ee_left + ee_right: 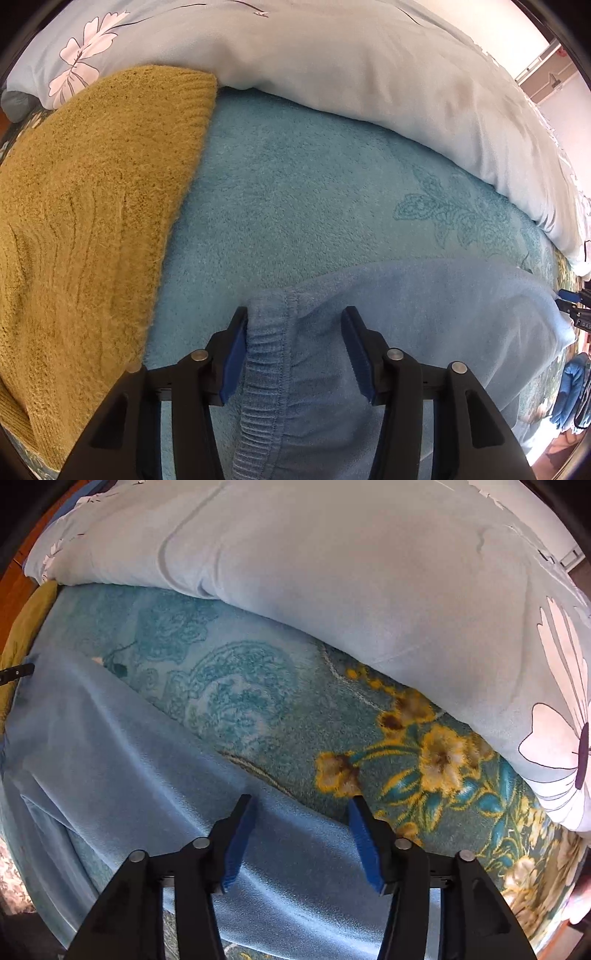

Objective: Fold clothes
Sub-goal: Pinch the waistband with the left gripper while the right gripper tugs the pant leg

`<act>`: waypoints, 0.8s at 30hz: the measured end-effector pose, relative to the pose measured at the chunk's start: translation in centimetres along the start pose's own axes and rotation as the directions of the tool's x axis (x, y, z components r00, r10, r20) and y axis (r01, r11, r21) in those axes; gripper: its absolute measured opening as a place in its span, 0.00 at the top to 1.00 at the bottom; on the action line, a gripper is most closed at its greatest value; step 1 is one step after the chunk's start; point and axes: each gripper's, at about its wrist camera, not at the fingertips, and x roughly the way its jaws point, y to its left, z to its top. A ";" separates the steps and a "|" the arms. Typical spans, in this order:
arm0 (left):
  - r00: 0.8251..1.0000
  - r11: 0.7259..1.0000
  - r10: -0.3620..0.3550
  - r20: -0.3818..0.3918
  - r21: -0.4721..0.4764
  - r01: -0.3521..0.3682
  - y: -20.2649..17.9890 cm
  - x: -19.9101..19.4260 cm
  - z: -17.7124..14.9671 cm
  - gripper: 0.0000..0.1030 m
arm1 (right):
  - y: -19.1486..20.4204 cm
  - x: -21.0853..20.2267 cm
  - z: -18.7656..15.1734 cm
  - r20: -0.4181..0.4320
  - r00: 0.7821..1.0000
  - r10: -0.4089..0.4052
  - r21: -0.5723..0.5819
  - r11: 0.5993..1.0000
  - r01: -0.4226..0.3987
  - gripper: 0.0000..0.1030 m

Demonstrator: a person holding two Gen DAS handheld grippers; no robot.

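The left hand-held gripper (295,354) points down at the bed with its jaws apart, and the elastic waistband end of a light blue fleece garment (424,317) sits right between the blue pads (232,362). The left pad looks like it's touching the ribbed band, the right one stands clear of the cloth, so it's not clamped on anything. Off to its left lies a mustard knit sweater (85,206), flat on the teal blanket (295,184). Past the fingertips a pale blue floral duvet (351,66) is bunched up along the far side.

The right hand-held gripper (301,842) also hangs released, jaws apart, over the same blue garment (122,753), which spreads out to its left and underneath it. Its pads (364,845) aren't pinching the cloth as far as I can see. To its right the blanket (258,701) shows yellow flowers, and the duvet (332,572) sits beyond.
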 end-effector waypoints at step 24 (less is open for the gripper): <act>0.991 0.983 0.049 0.124 -0.179 -0.026 4.1 -2.8 -0.2 0.74 | -0.5 -2.2 8.5 0.127 0.979 -0.160 0.091 0.985 0.149 0.94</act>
